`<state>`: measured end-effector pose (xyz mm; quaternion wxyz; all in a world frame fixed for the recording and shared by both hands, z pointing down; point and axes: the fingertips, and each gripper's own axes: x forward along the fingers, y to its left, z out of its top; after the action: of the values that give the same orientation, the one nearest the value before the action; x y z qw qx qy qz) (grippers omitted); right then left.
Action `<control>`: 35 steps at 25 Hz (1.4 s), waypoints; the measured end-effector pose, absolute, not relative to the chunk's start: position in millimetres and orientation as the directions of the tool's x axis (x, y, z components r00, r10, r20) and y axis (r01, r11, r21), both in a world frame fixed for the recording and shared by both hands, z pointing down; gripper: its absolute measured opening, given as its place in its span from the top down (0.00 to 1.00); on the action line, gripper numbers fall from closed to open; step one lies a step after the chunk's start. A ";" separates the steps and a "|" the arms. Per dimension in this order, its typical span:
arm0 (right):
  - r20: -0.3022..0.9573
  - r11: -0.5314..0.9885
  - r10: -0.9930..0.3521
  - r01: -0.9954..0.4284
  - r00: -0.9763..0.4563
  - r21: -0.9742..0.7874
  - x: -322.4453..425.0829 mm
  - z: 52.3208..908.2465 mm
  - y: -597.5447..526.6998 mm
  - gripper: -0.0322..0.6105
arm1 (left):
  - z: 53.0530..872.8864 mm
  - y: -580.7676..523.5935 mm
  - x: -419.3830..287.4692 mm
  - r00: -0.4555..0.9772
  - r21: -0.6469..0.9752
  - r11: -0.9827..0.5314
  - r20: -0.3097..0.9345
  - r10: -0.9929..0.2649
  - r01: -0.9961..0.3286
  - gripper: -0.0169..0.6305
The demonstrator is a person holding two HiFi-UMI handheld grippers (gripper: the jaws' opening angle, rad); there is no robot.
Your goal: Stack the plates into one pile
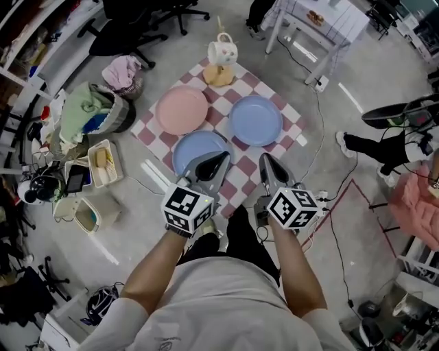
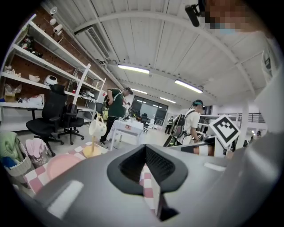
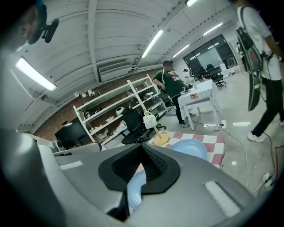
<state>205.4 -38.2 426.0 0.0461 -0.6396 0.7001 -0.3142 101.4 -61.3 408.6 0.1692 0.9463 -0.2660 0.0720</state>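
Note:
Three plates lie on a red-and-white checkered cloth on the floor: a pink plate at the back left, a blue plate at the back right, and a second blue plate in front. My left gripper hovers over the near blue plate's right edge, jaws shut and empty. Over the cloth's front edge is my right gripper, also shut and empty. The left gripper view shows the pink plate. The right gripper view shows the far blue plate and the near one.
A white mug on a yellow stand sits at the cloth's far corner. A basket of clothes and white trays lie to the left. A white table stands behind, a cable runs right, and a person's shoe is nearby.

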 end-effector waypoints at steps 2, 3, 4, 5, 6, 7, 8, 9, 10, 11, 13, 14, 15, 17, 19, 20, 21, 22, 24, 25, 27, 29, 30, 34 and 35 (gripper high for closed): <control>0.369 -0.036 -0.912 -0.859 -0.181 -0.511 221.6 446.3 -47.7 0.94 | 421.5 -72.0 116.0 0.844 0.286 -0.797 0.241 -0.478 -0.533 0.96; 0.386 -0.048 -0.904 -0.855 -0.182 -0.516 229.3 457.2 -52.6 0.93 | 428.4 -77.1 123.4 0.843 0.287 -0.795 0.250 -0.476 -0.534 0.96; 0.403 -0.059 -0.897 -0.851 -0.184 -0.522 236.5 468.3 -57.7 0.94 | 435.6 -81.9 130.9 0.842 0.287 -0.795 0.260 -0.473 -0.535 0.96; 0.419 -0.071 -0.888 -0.846 -0.187 -0.528 243.2 479.4 -62.8 0.94 | 443.0 -86.5 138.2 0.841 0.288 -0.794 0.271 -0.469 -0.536 0.96; 0.436 -0.081 -0.879 -0.843 -0.191 -0.532 249.2 490.5 -67.5 0.94 | 450.7 -90.5 145.1 0.839 0.289 -0.792 0.282 -0.466 -0.537 0.96; 0.453 -0.091 -0.870 -0.839 -0.194 -0.536 254.6 501.9 -71.3 0.93 | 458.8 -93.8 151.3 0.836 0.291 -0.790 0.295 -0.463 -0.540 0.96; 0.470 -0.101 -0.860 -0.836 -0.199 -0.539 259.4 513.3 -74.3 0.93 | 467.0 -96.4 156.9 0.832 0.294 -0.786 0.308 -0.460 -0.544 0.96; 0.486 -0.111 -0.850 -0.832 -0.204 -0.544 263.8 524.6 -76.9 0.93 | 475.2 -98.9 161.8 0.828 0.297 -0.782 0.321 -0.459 -0.548 0.96; 0.500 -0.122 -0.840 -0.825 -0.210 -0.551 268.0 535.6 -79.3 0.93 | 483.1 -101.6 166.5 0.824 0.301 -0.777 0.333 -0.458 -0.553 0.96; 0.513 -0.133 -0.831 -0.818 -0.216 -0.559 272.2 546.3 -81.9 0.93 | 490.8 -104.7 171.0 0.821 0.304 -0.773 0.343 -0.457 -0.557 0.96; 0.541 -0.163 -0.811 -0.803 -0.222 -0.574 281.2 567.4 -85.7 0.93 | 505.3 -110.0 179.6 0.814 0.312 -0.764 0.362 -0.454 -0.565 0.96; 0.556 -0.183 -0.801 -0.794 -0.221 -0.579 286.1 577.9 -86.6 0.93 | 512.0 -111.7 183.8 0.812 0.317 -0.760 0.371 -0.451 -0.567 0.96; 0.571 -0.205 -0.791 -0.785 -0.218 -0.584 291.2 588.3 -87.3 0.93 | 518.3 -113.1 187.9 0.810 0.321 -0.757 0.379 -0.447 -0.568 0.96; 0.600 -0.254 -0.772 -0.764 -0.210 -0.593 301.8 609.2 -89.3 0.93 | 529.5 -116.1 195.8 0.808 0.325 -0.756 0.392 -0.439 -0.569 0.96; 0.625 -0.303 -0.754 -0.737 -0.202 -0.604 312.4 630.0 -91.4 0.93 | 539.8 -118.6 203.7 0.806 0.323 -0.757 0.405 -0.431 -0.568 0.96; 0.637 -0.326 -0.745 -0.722 -0.201 -0.610 317.2 640.0 -92.2 0.92 | 544.8 -119.1 207.6 0.805 0.322 -0.758 0.412 -0.427 -0.567 0.96; 0.646 -0.347 -0.736 -0.706 -0.204 -0.618 321.0 649.5 -93.0 0.92 | 550.0 -119.2 211.5 0.804 0.322 -0.759 0.418 -0.422 -0.566 0.96; 0.654 -0.365 -0.727 -0.688 -0.210 -0.627 323.7 658.5 -93.9 0.89 | 555.2 -119.0 215.0 0.803 0.323 -0.759 0.425 -0.418 -0.565 0.96; 0.668 -0.398 -0.710 -0.658 -0.220 -0.639 328.4 674.9 -95.5 0.88 | 566.0 -117.8 221.1 0.799 0.324 -0.758 0.441 -0.409 -0.566 0.96; 0.676 -0.413 -0.703 -0.646 -0.222 -0.642 330.9 682.3 -96.2 0.88 | 571.4 -117.1 223.6 0.796 0.325 -0.756 0.449 -0.404 -0.568 0.96; 0.689 -0.440 -0.689 -0.625 -0.225 -0.644 335.3 695.5 -97.7 0.88 | 580.6 -116.5 228.4 0.791 0.329 -0.752 0.464 -0.398 -0.571 0.96; 0.700 -0.465 -0.676 -0.604 -0.230 -0.647 338.0 707.5 -99.3 0.85 | 588.2 -116.4 232.2 0.787 0.333 -0.747 0.474 -0.395 -0.576 0.96; 0.705 -0.477 -0.670 -0.593 -0.232 -0.649 339.1 713.0 -100.0 0.85 | 591.9 -116.3 233.6 0.784 0.335 -0.743 0.479 -0.395 -0.579 0.96; 0.724 -0.530 -0.648 -0.542 -0.237 -0.652 341.6 731.6 -101.3 0.84 | 605.1 -114.3 236.4 0.775 0.347 -0.729 0.497 -0.391 -0.590 0.96; 0.729 -0.544 -0.642 -0.528 -0.238 -0.652 341.6 735.5 -101.2 0.84 | 607.8 -113.5 237.0 0.773 0.350 -0.726 0.501 -0.389 -0.592 0.96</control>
<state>341.6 -101.2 735.5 0.0454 -0.6157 0.4752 -0.6269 237.0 -113.5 607.8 0.2530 0.9069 -0.2703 0.2011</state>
